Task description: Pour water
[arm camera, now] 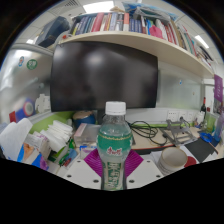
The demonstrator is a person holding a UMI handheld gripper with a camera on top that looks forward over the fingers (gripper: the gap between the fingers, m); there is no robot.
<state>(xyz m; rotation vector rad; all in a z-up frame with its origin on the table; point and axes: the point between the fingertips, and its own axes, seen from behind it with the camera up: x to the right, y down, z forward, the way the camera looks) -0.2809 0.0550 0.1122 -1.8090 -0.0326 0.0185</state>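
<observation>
A clear water bottle (115,128) with a white cap and a green label stands upright between my fingers. My gripper (114,165) is shut on it: the purple pads (95,161) press its lower body on both sides with no gap showing. The bottle's base is hidden below the fingers. A small cup (172,157) sits on the white desk (150,150), ahead of the fingers and to the right of the bottle.
A large dark monitor (105,75) stands behind the bottle, under a shelf of books (130,22). Boxes and clutter (45,138) fill the desk to the left. Cables and small items (165,128) lie to the right, behind the cup.
</observation>
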